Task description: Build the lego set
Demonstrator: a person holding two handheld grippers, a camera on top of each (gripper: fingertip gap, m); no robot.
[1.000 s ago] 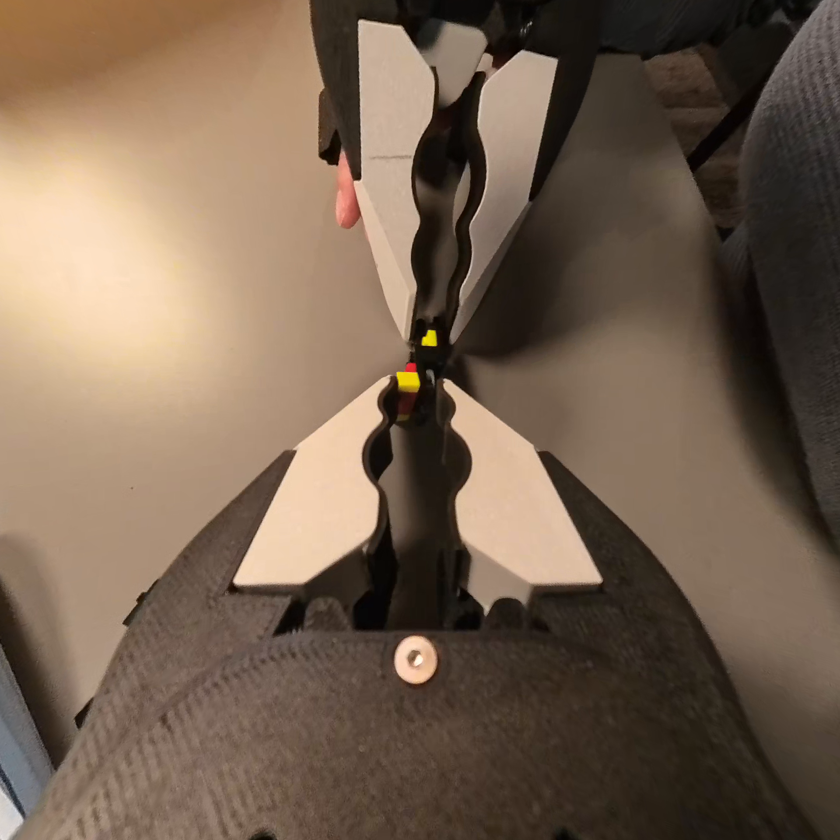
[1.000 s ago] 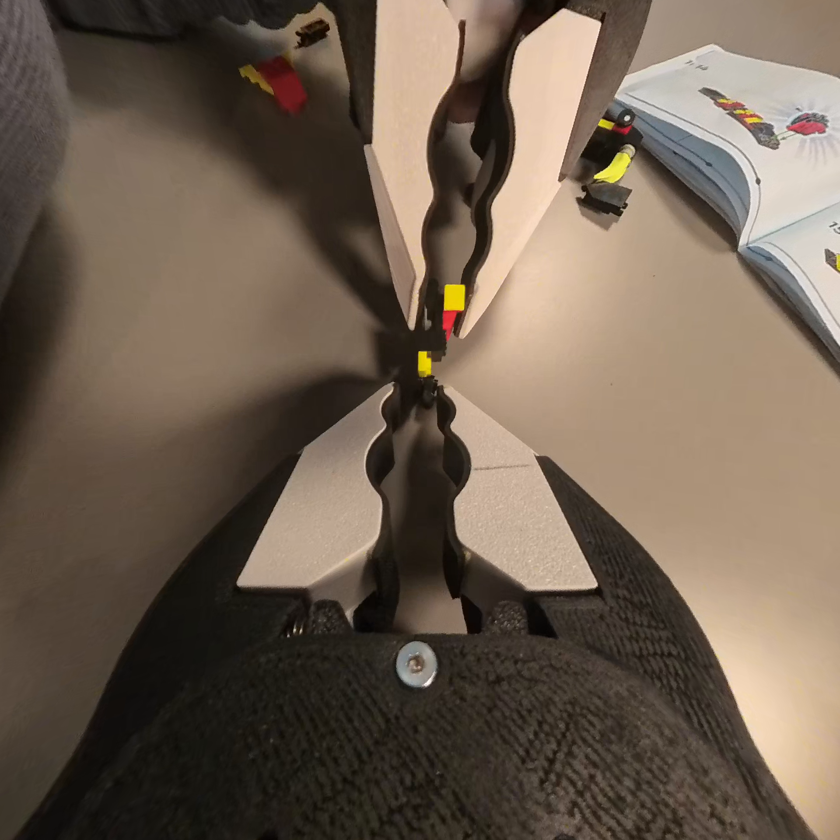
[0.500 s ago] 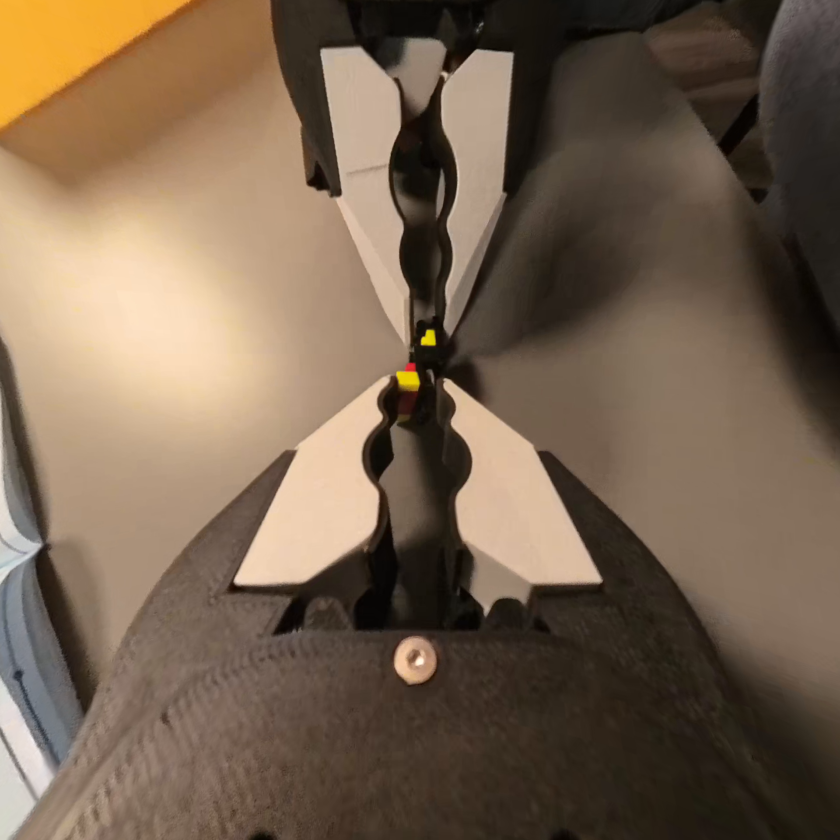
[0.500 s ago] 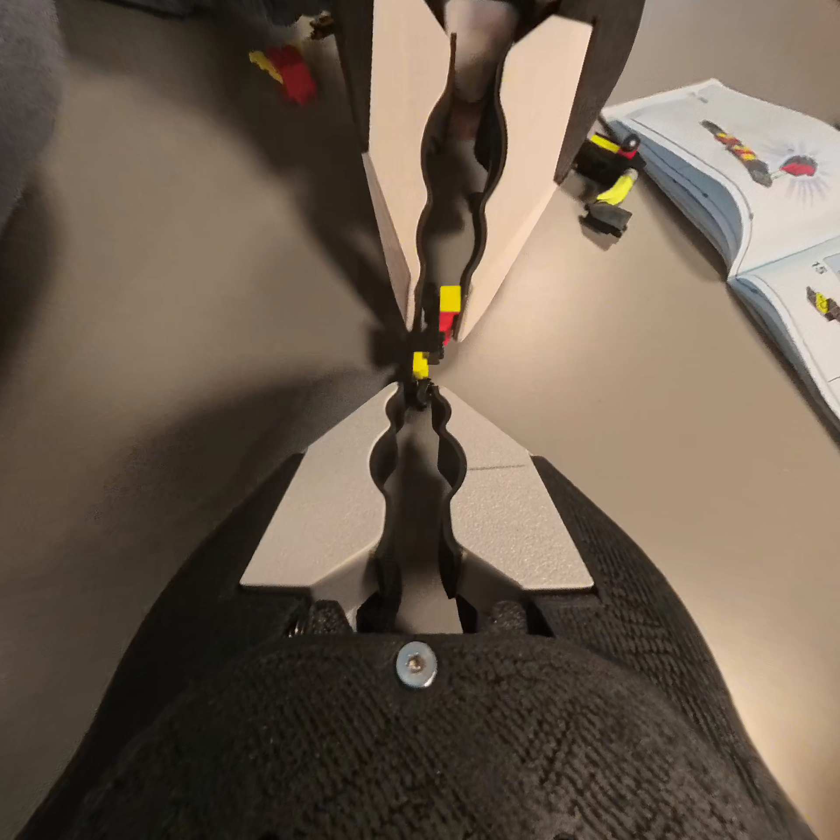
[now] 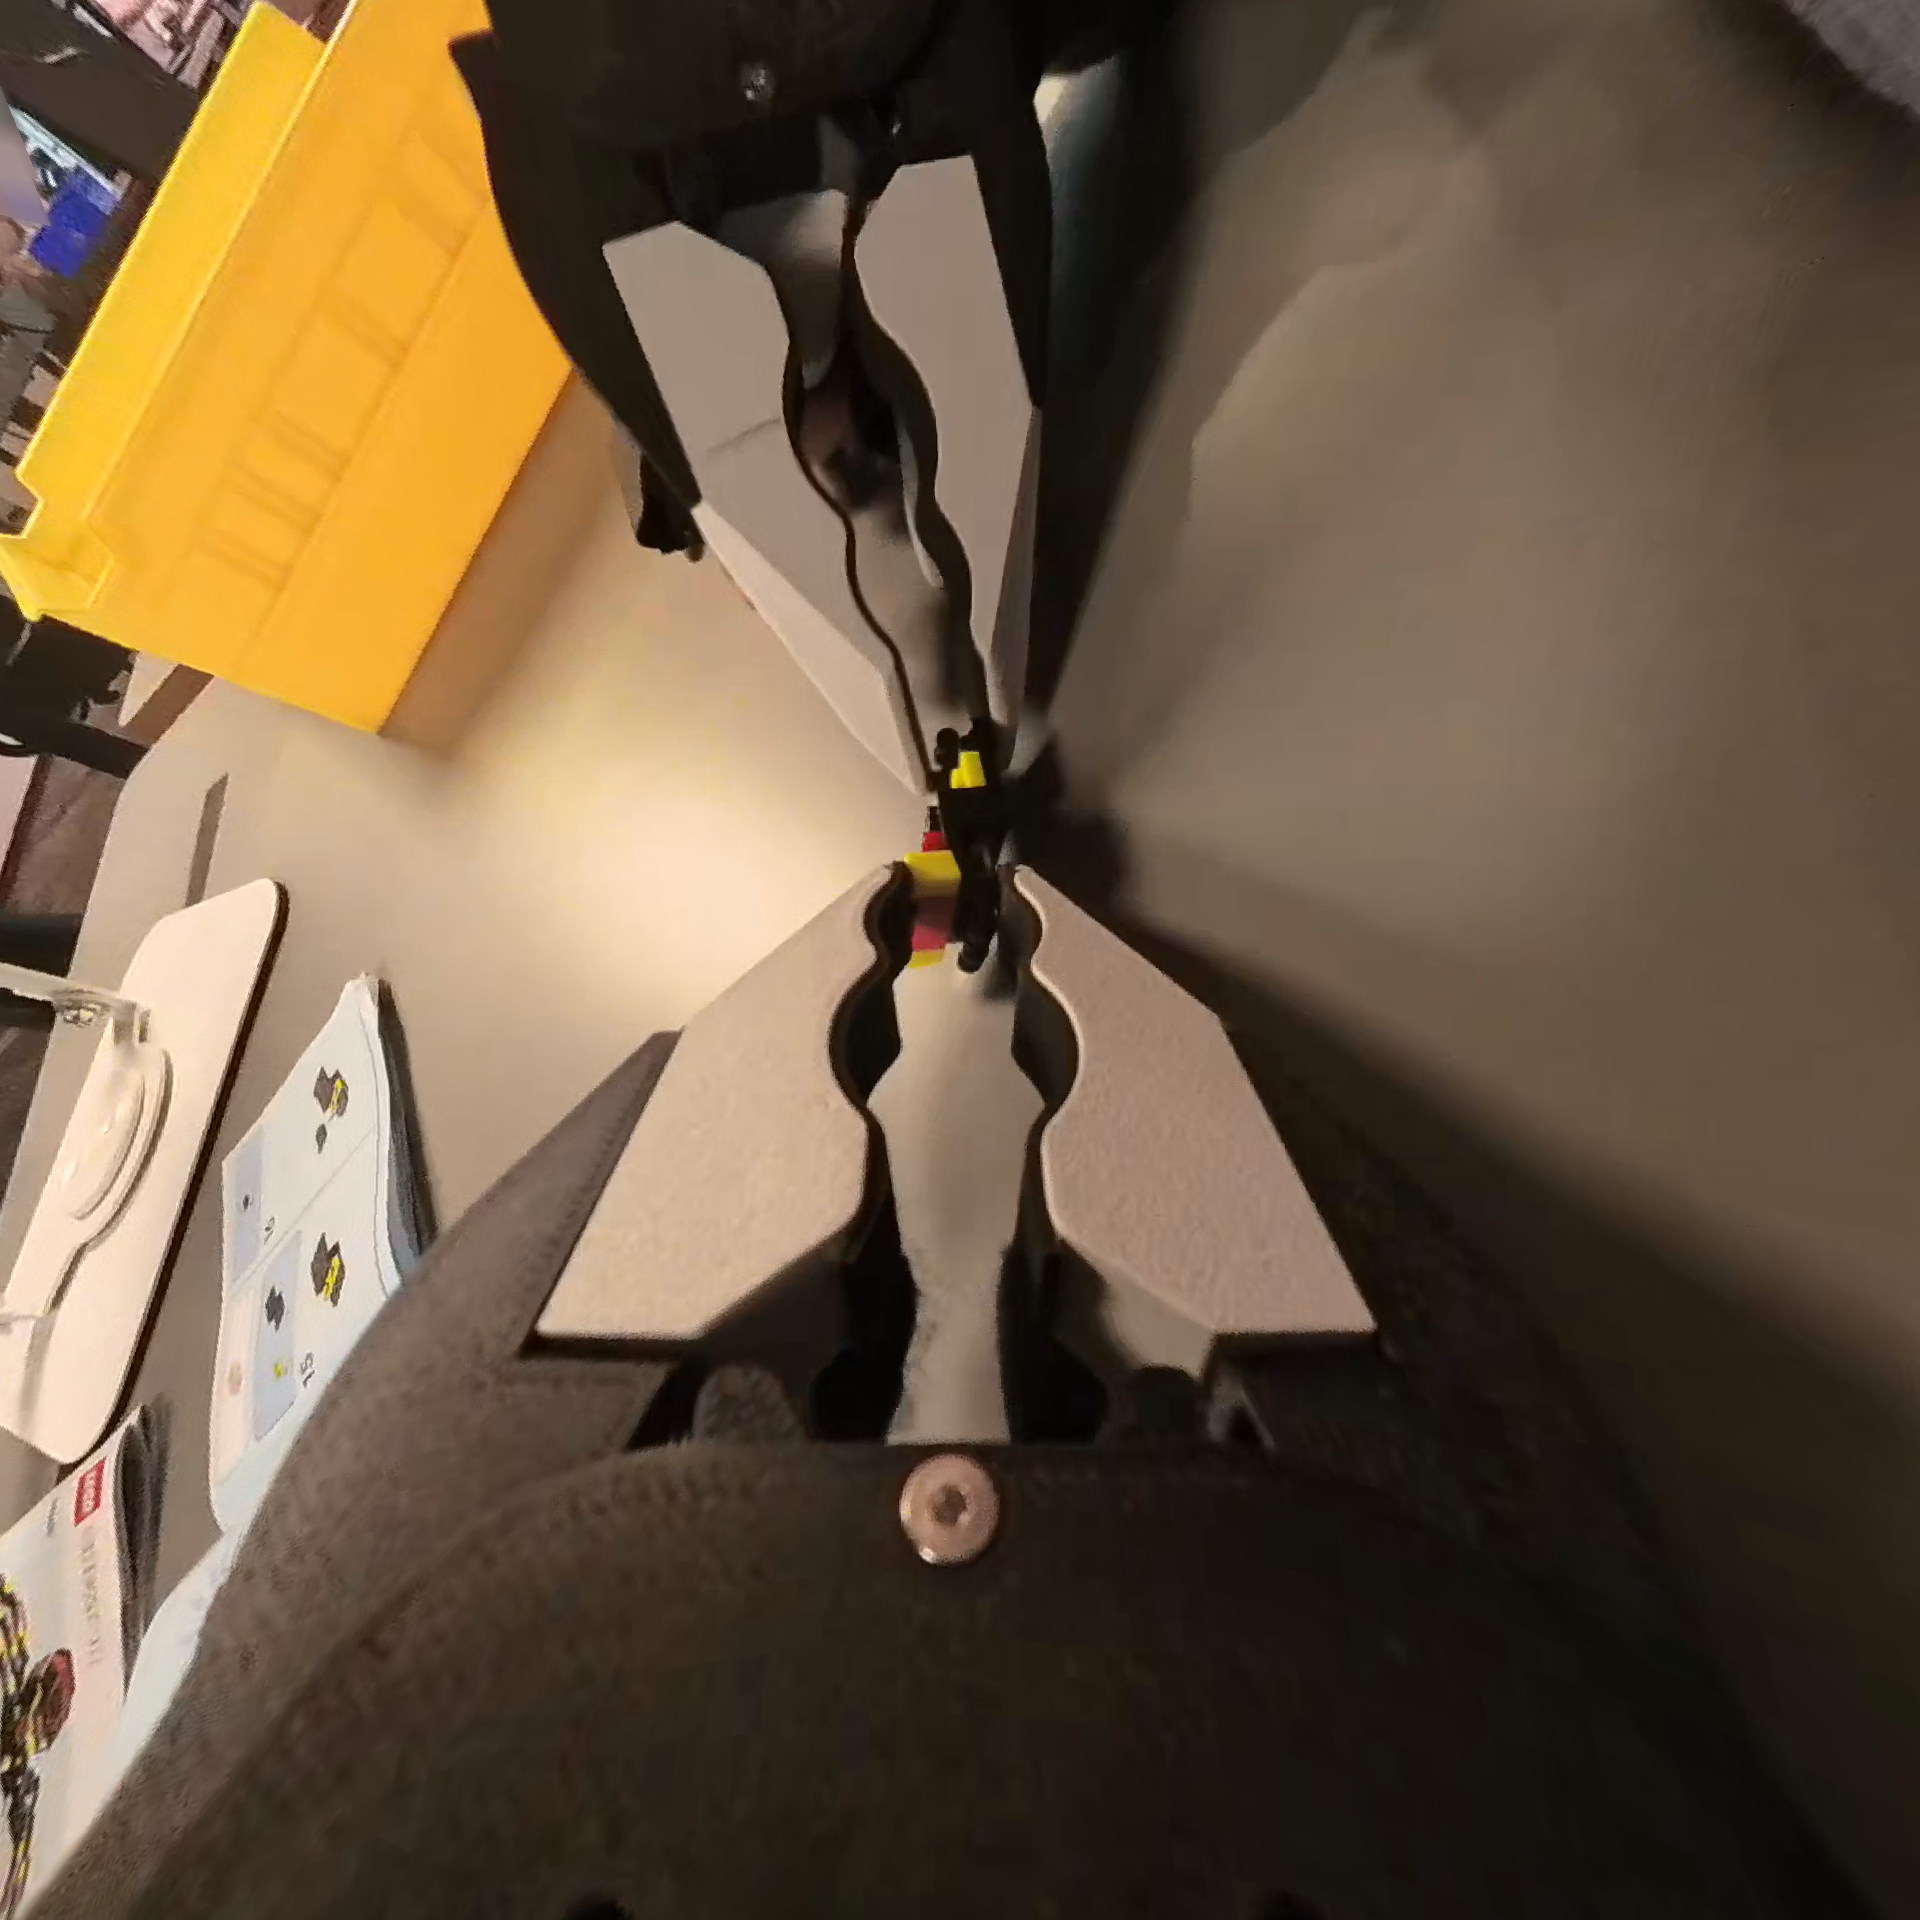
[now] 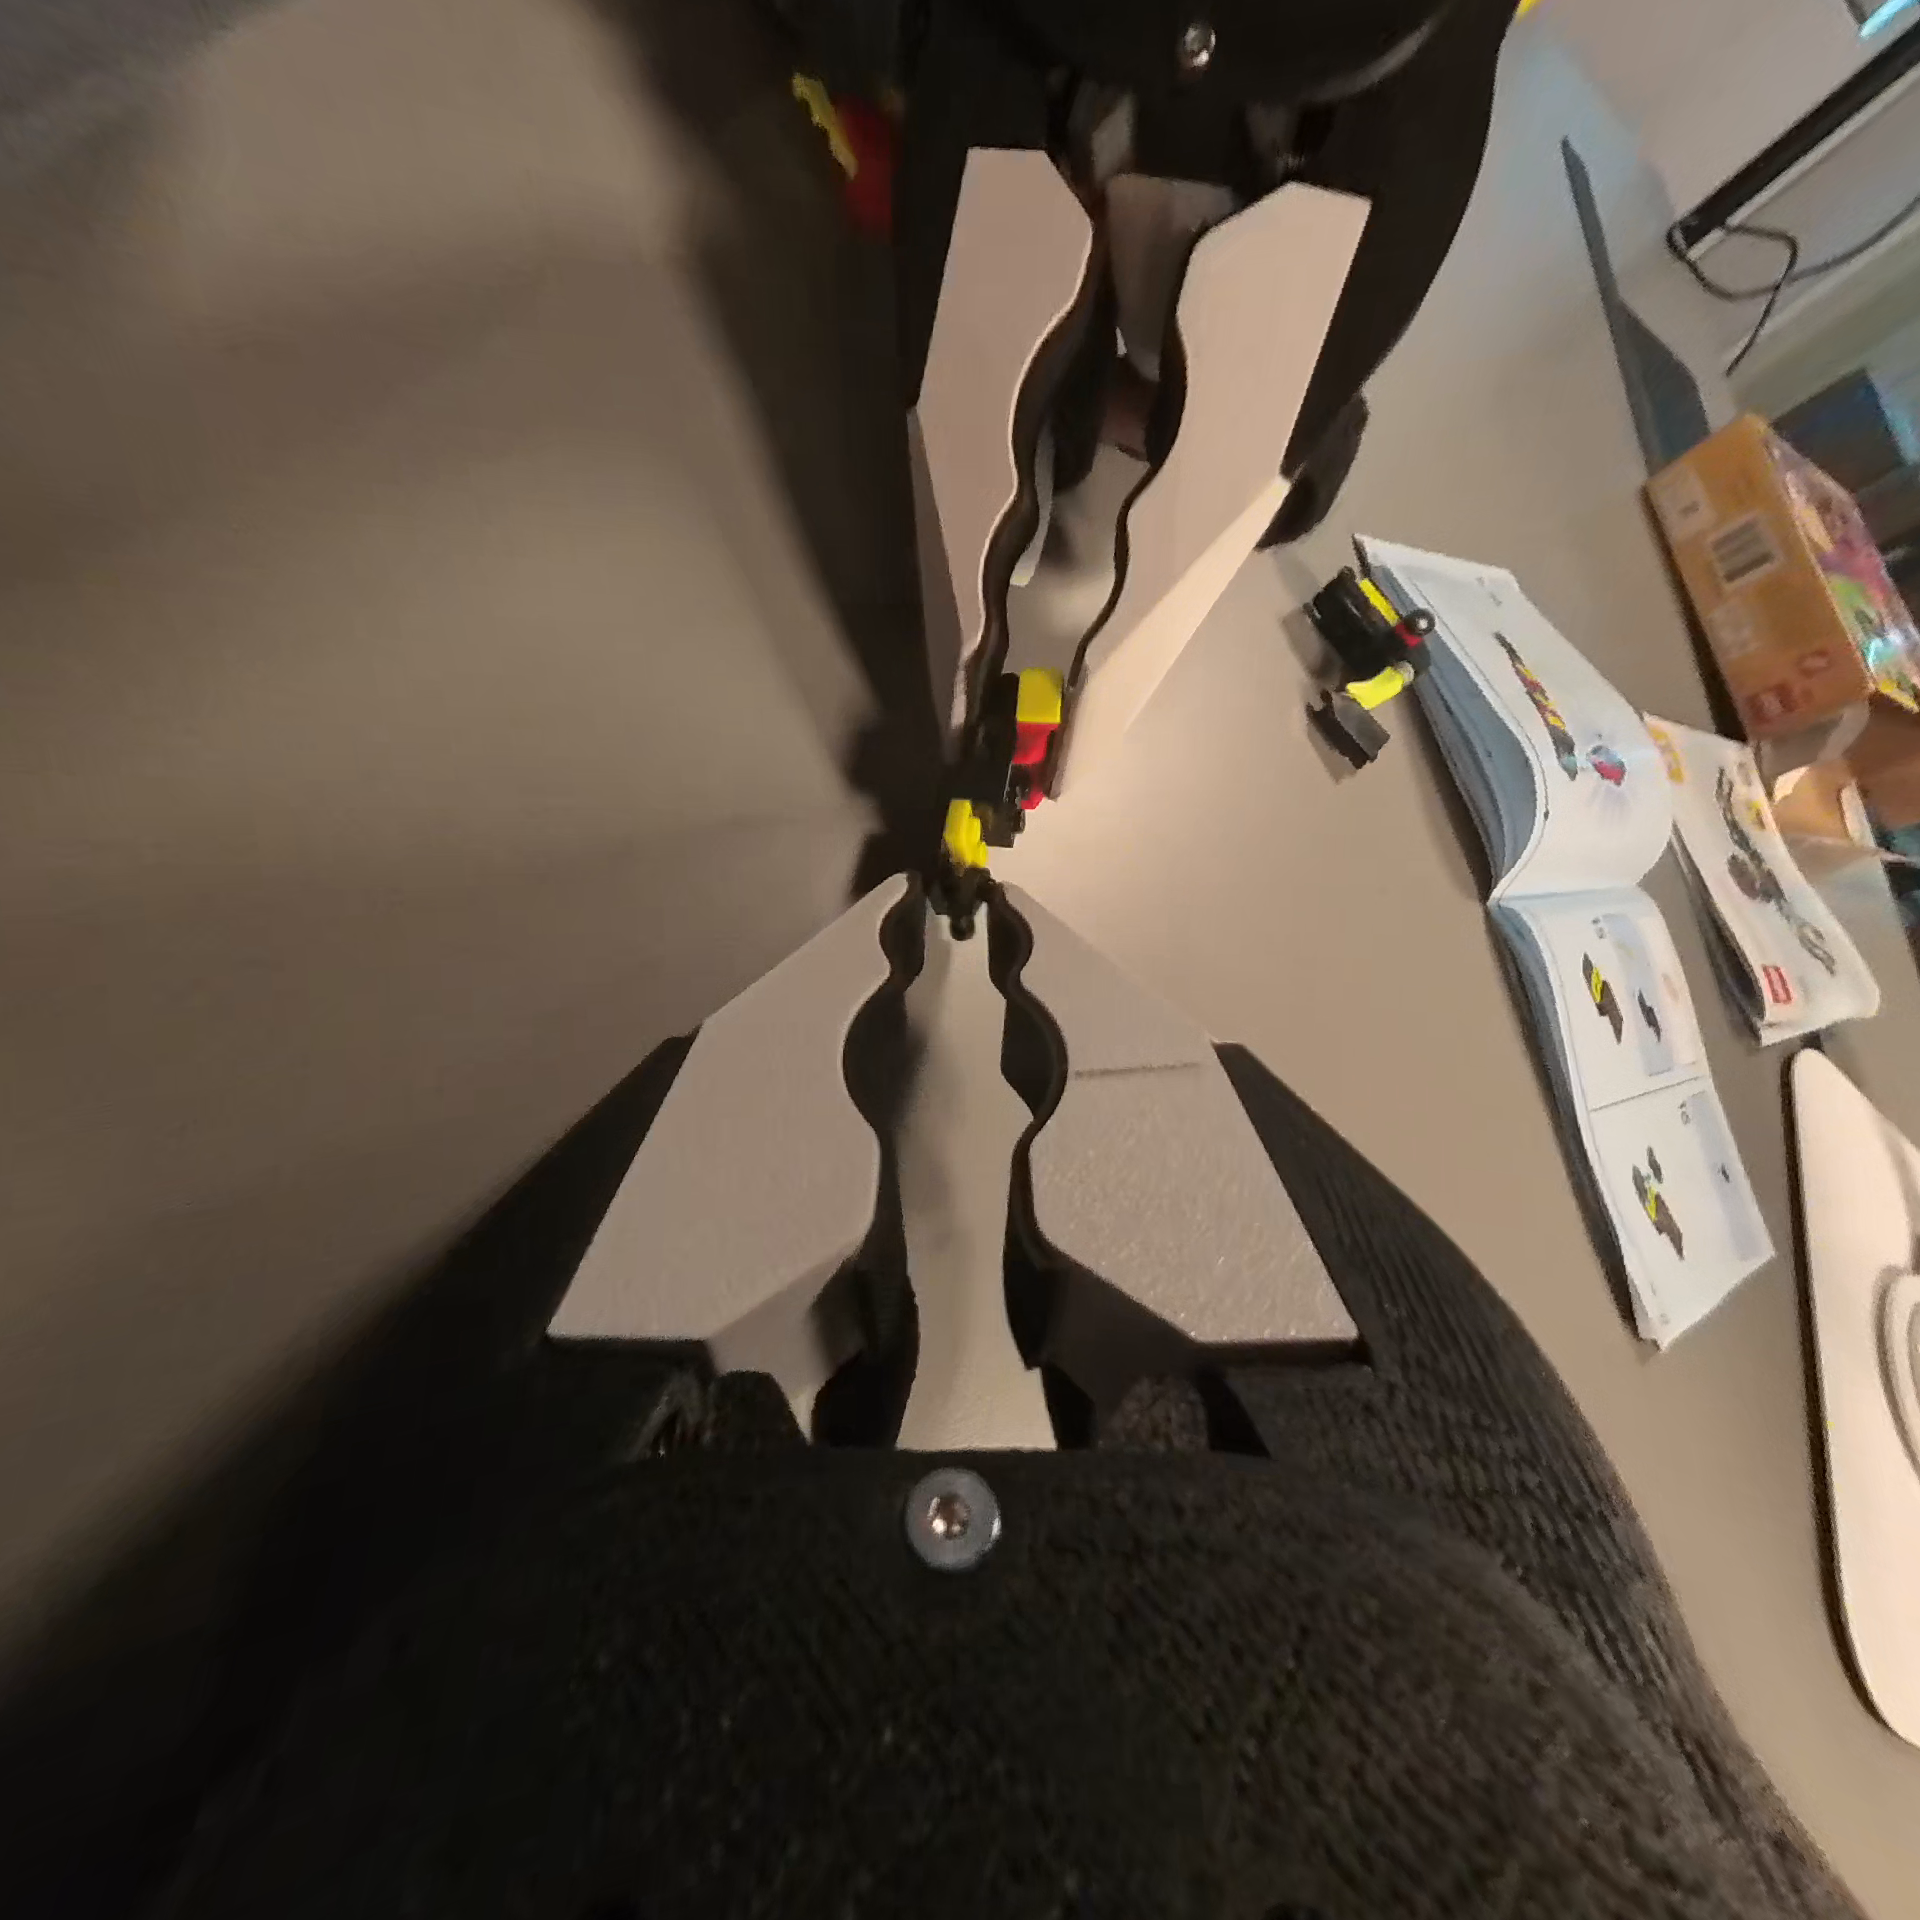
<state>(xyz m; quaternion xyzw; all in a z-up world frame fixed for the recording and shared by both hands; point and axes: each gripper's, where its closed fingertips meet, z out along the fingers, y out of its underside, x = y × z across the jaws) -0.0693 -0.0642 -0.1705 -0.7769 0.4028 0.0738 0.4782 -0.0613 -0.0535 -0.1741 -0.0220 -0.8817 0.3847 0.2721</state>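
Observation:
In the left wrist view my left gripper is shut on a small yellow, red and black lego assembly. My right gripper faces it tip to tip from above, shut on a small black and yellow lego piece. The two parts touch between the tips, above the grey table. In the right wrist view my right gripper holds the black and yellow piece, and my left gripper opposite holds the yellow and red assembly. How the parts join is hidden.
A yellow bin stands at the far left. An open instruction booklet, a leaflet, a cardboard box and a white board lie to the right. A loose black and yellow sub-assembly and red and yellow bricks lie on the table. Both grippers' tips are close together, under 4 cm apart.
Both grippers have swung and tilted together, still tip to tip with the lego parts touching. The bin, booklets and white board have come into view. Both grips are unchanged.

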